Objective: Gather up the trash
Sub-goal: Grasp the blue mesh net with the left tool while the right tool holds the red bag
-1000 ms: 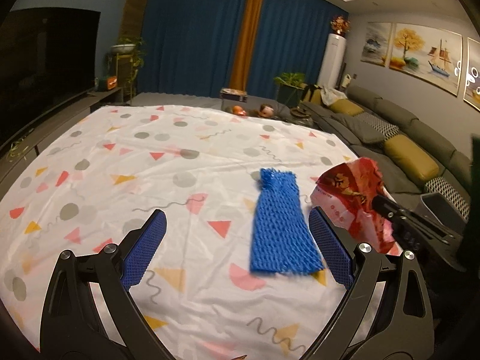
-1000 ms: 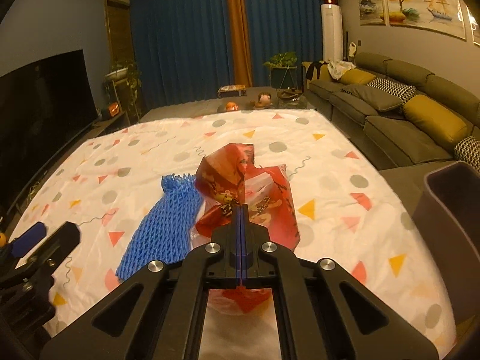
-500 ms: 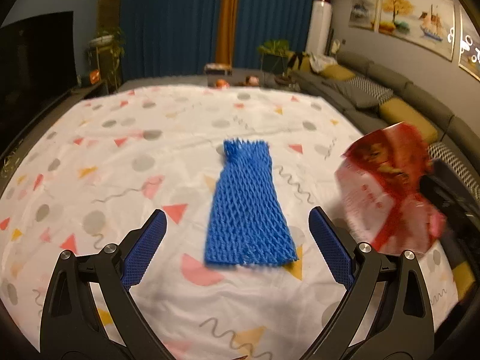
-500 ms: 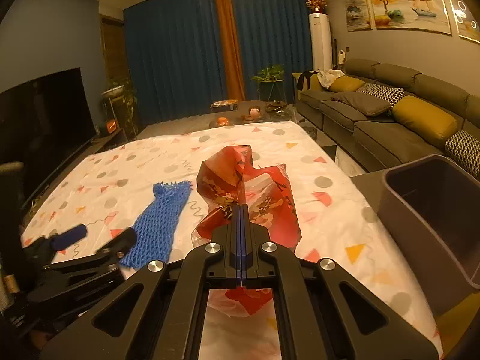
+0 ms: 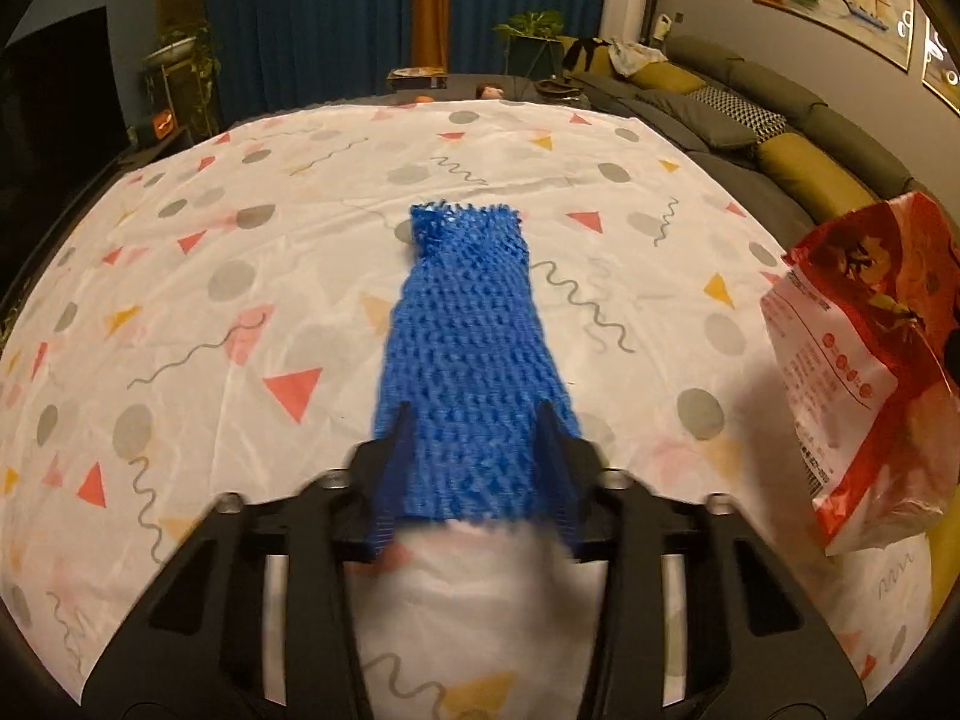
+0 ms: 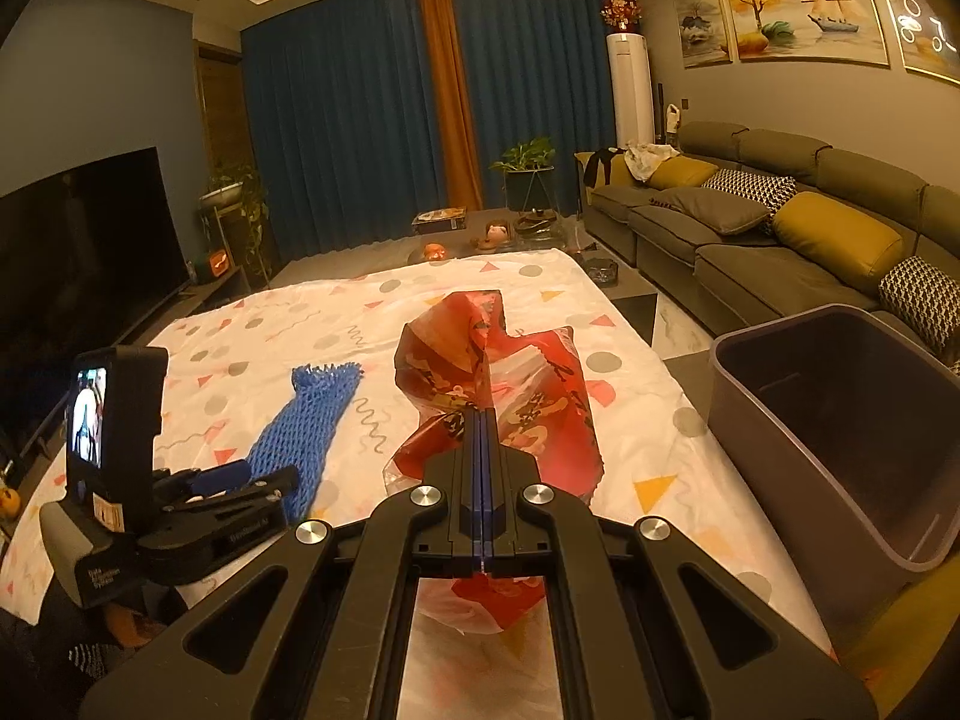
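Left wrist view: blue net [image 5: 474,354] dead ahead of the left gripper [image 5: 477,420], lying flat on the patterned sheet [image 5: 240,228]. Long axis running straight away from the camera, near end tucked between the two fingers [image 5: 393,468], frayed far end pointing at the curtains. Fingers partly spread, one on each long edge of the net, looks like touching or just about; not pinching yet as far as can be told, bit blurry there. So the closing line runs across the net's width, which seems right for bunching it up.

Right wrist view, same story from the side: net [image 6: 312,426] off to the left of the right gripper [image 6: 483,438], well apart from it, left one right on it. Right gripper pressed together on the red wrapper [image 6: 498,390], held up off the sheet, so busy anyway. Bin [image 6: 840,468] sitting just off the sheet's right edge, near the right gripper, looks empty from here.

Probably next: squeeze the left, lift, then carry the net rightward across the sheet to the bin. Floppy mesh, might slip out if only the edges get caught.
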Tool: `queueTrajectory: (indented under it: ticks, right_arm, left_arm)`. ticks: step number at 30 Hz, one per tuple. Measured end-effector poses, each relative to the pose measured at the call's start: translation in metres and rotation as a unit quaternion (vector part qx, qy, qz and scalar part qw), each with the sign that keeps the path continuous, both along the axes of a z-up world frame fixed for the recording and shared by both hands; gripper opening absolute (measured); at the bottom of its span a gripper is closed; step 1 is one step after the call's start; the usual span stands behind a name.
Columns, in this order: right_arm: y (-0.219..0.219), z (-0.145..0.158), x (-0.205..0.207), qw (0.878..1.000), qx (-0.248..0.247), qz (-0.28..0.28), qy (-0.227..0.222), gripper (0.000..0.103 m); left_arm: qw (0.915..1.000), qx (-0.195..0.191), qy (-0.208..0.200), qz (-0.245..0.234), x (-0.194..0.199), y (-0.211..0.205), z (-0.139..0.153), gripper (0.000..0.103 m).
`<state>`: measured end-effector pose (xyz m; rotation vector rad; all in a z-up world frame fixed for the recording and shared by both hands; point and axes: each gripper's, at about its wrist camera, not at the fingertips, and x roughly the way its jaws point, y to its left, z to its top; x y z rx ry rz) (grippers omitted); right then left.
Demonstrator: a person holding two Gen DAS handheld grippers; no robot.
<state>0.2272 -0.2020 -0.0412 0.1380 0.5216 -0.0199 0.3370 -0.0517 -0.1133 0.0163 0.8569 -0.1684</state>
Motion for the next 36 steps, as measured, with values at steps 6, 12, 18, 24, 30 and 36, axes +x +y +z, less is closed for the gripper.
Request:
queueTrajectory:
  ticks: [6,12,18,24,30,36]
  right_arm:
    - [-0.001,-0.001,-0.004,1.0,0.0,0.002,0.002,0.001]
    - [0.0,0.002,-0.012,1.0,-0.004,0.002,0.0,0.001]
    - [-0.004,0.007,-0.021,1.0,0.001,-0.001,-0.005,0.001]
    - [-0.002,0.008,-0.022,1.0,0.006,-0.001,-0.008,0.001]
    - [-0.004,0.009,-0.022,1.0,0.007,-0.001,-0.005,0.001]
    - [-0.007,0.01,-0.02,1.0,0.01,-0.005,-0.002,0.001]
  left_arm:
    - [0.9998,-0.014,0.006,-0.01,0.0,0.003,-0.001,0.0]
    - [0.9988,-0.047,-0.014,-0.004,-0.009,0.016,0.009,0.0]
    - [0.9974,-0.053,-0.047,0.013,-0.016,0.031,0.026,0.0]
    - [0.9988,-0.036,-0.028,0.017,-0.007,0.026,0.014,0.039]
    - [0.9995,-0.025,-0.013,0.016,0.006,0.014,0.007,0.055]
    - [0.9998,-0.002,0.008,0.016,0.017,0.003,-0.003,0.055]
